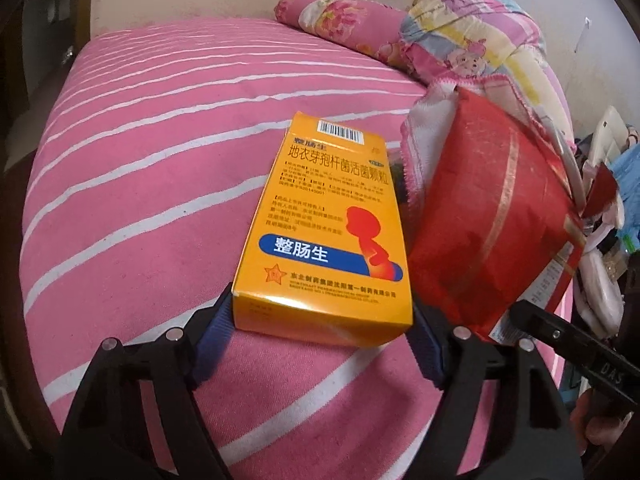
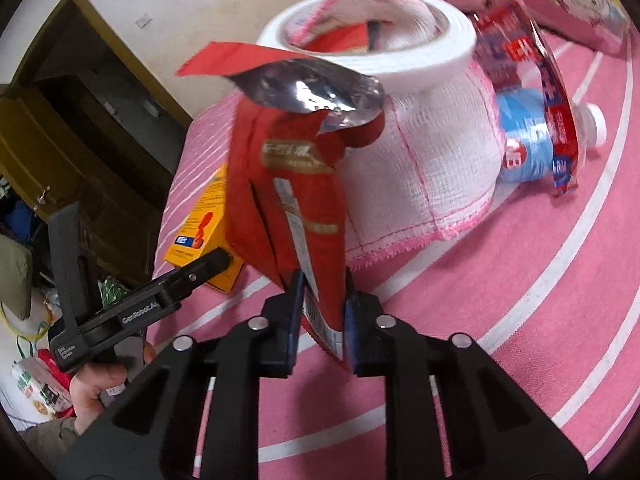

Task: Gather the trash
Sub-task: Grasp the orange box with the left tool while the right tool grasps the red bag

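An orange medicine box (image 1: 320, 216) lies flat on the pink striped bed sheet (image 1: 140, 160). My left gripper (image 1: 320, 328) is shut on the box's near end, one blue pad against each side. Right beside it stands a torn red foil pouch (image 2: 288, 184) with its silver lining showing at the top. My right gripper (image 2: 322, 324) is shut on the pouch's lower edge. The pouch (image 1: 488, 220) leans against the box's right side in the left wrist view. A white mesh bag (image 2: 420, 168) with a thick white rim stands just behind the pouch, with something red inside.
A blue plastic bottle (image 2: 528, 140) with a white cap and a red-and-clear wrapper (image 2: 554, 92) lie right of the mesh bag. A folded cartoon quilt (image 1: 472, 32) and a pink roll pillow (image 1: 332, 12) sit at the head of the bed. A wooden cabinet (image 2: 80, 128) stands beyond the bed's left edge.
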A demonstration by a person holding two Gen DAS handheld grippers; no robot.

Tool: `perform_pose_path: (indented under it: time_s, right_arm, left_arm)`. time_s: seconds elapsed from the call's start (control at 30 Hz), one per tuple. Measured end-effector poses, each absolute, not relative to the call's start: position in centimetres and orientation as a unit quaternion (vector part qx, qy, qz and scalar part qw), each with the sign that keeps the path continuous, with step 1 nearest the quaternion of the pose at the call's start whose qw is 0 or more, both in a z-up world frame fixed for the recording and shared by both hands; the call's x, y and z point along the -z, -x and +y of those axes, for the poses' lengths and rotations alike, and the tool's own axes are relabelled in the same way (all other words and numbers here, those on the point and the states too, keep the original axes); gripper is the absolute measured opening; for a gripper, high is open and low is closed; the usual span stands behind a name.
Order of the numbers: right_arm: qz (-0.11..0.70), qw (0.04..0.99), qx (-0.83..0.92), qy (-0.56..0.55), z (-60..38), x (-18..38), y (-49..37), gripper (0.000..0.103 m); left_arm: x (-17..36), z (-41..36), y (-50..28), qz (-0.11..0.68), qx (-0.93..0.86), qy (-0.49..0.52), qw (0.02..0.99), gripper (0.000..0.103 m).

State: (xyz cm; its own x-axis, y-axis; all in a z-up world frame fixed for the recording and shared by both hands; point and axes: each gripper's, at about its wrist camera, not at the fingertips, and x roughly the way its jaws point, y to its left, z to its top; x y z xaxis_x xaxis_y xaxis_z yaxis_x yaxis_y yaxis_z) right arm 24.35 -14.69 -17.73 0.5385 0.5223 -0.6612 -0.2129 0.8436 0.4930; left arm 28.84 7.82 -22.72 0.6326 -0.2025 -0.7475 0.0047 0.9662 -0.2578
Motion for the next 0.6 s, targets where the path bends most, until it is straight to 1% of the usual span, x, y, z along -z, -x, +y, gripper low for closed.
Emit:
perform_pose_path:
  time_s: [0.1,0.17,0.3,0.43,0.6]
  right_arm:
    - [0.416,0.863,-0.232,-0.168,-14.3,16.6,-23.4,0.009]
    - [0.402,0.867,-0.247,-0.161,-14.1,15.6,-22.4,0.007]
    - [0.384,0.874,-0.262,-0.144,-13.5,13.8,-20.4,0.006]
    - [0.364,0.887,-0.267,-0.099,-12.3,11.5,-18.0,0.006]
    - [0.342,0.896,-0.280,-0.040,-9.9,9.4,-15.4,0.006]
  left_arm:
    - [21.9,8.6,-27.9,0.415,0.052,0.130,0.899,0.074]
    - [21.1,9.1,-27.0,0.406,0.051,0.147,0.900,0.074]
    - [19.4,9.9,-24.6,0.388,0.048,0.158,0.907,0.074]
    - [17.3,10.5,-21.6,0.364,0.046,0.162,0.916,0.074]
    - [15.6,11.6,-18.4,0.349,0.046,0.192,0.916,0.074]
